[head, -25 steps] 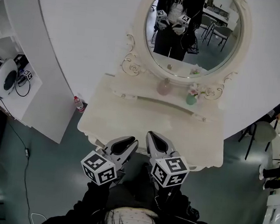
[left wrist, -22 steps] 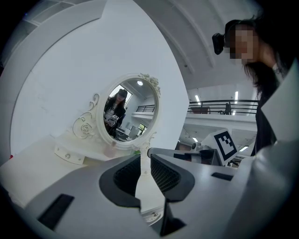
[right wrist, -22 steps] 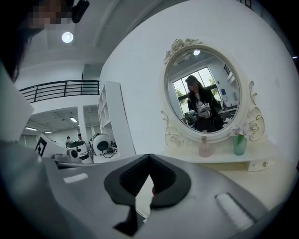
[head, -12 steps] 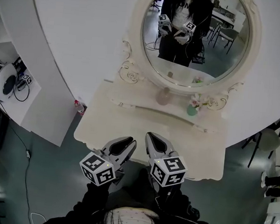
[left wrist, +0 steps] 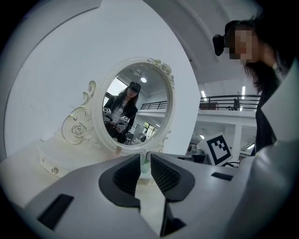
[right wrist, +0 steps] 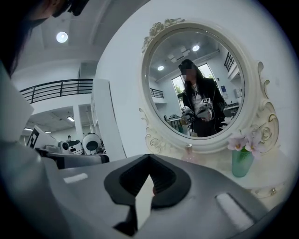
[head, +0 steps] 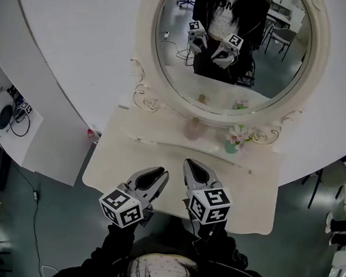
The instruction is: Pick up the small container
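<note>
The small container (head: pixel 193 129) is a pale pink bottle standing on the raised back ledge of the cream dressing table (head: pixel 159 155), just under the oval mirror (head: pixel 231 43). In the right gripper view the container (right wrist: pixel 188 153) stands left of a green vase. My left gripper (head: pixel 160 174) and right gripper (head: pixel 190 164) are side by side over the table's front part, well short of the container. Both are shut with nothing between the jaws, as the left gripper view (left wrist: pixel 145 156) and the right gripper view (right wrist: pixel 148 158) also show.
A green vase with pink flowers (head: pixel 231 145) stands right of the container on the same ledge. The mirror reflects the person holding both grippers. A white shelf unit with a round device (head: pixel 2 109) is at the left, and a small bottle (head: pixel 90 134) stands on the floor beside the table.
Both grippers have moved forward from in front of the table's edge to over its top. The table and mirror now appear nearer and larger. The jaws stay shut.
</note>
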